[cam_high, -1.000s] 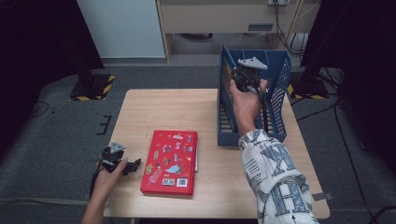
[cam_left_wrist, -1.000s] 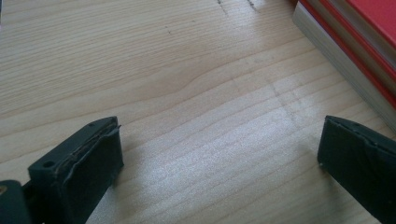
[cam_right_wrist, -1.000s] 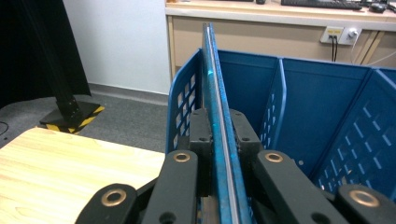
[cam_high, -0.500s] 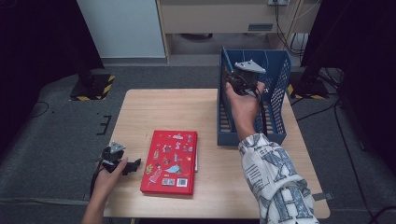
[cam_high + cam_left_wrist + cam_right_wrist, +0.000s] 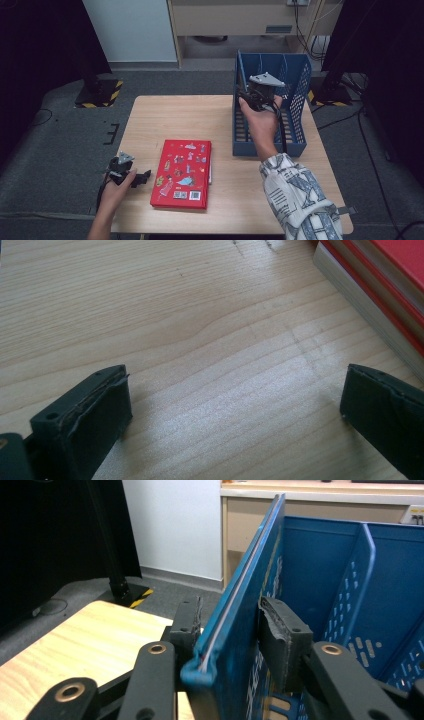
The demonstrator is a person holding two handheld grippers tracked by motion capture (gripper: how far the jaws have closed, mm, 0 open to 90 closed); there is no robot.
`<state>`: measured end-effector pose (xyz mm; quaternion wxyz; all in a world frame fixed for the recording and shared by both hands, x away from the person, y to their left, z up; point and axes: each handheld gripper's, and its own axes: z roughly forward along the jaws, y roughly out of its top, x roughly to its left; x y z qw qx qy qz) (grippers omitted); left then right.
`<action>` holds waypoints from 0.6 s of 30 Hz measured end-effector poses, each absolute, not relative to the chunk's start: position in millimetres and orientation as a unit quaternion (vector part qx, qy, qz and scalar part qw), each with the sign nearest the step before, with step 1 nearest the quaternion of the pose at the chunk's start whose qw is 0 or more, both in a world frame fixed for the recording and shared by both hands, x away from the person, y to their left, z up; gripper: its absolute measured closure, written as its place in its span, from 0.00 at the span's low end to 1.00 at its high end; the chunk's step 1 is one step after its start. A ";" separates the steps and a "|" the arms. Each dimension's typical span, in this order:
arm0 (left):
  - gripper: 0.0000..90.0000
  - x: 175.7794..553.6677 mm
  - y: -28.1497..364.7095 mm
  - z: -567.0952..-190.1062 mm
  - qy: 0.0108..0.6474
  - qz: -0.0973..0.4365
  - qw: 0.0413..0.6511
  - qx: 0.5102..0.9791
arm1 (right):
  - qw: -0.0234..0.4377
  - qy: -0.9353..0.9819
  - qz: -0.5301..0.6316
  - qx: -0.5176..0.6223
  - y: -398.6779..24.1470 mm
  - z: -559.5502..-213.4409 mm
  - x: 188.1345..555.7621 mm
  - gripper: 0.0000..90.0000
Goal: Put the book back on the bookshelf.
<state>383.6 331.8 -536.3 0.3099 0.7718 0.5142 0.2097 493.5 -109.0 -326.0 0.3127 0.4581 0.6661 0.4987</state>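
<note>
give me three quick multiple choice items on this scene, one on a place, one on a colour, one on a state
1. Where does the red book lie?
A. flat on the table
B. inside the file rack
C. on the floor

2. What colour is the file rack?
A. green
B. blue
C. white

3. How do the left tongs stand?
A. shut on the book
C. shut on the rack wall
B. open over bare wood

Key: 1 A, the high view shows it flat on the wood near the front edge. 2 B, its walls are blue in the high view and the right gripper view. 3 B, the left gripper view shows wood between the spread jaws.
</note>
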 end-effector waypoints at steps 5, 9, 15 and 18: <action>0.00 383.6 331.8 -536.3 0.514 0.210 0.310 0.772 | 0.307 0.669 0.501 0.456 -105.0 -329.1 490.9 0.68; 0.00 383.6 331.8 -536.3 0.514 0.210 0.310 0.772 | 0.305 0.672 0.498 0.455 -101.5 -331.6 490.6 0.67; 0.00 383.6 331.8 -536.3 0.514 0.210 0.310 0.772 | 0.301 0.673 0.501 0.454 -97.7 -332.1 490.1 0.65; 0.00 383.6 331.8 -536.3 0.514 0.210 0.310 0.772 | 0.299 0.674 0.501 0.453 -97.0 -332.3 489.9 0.65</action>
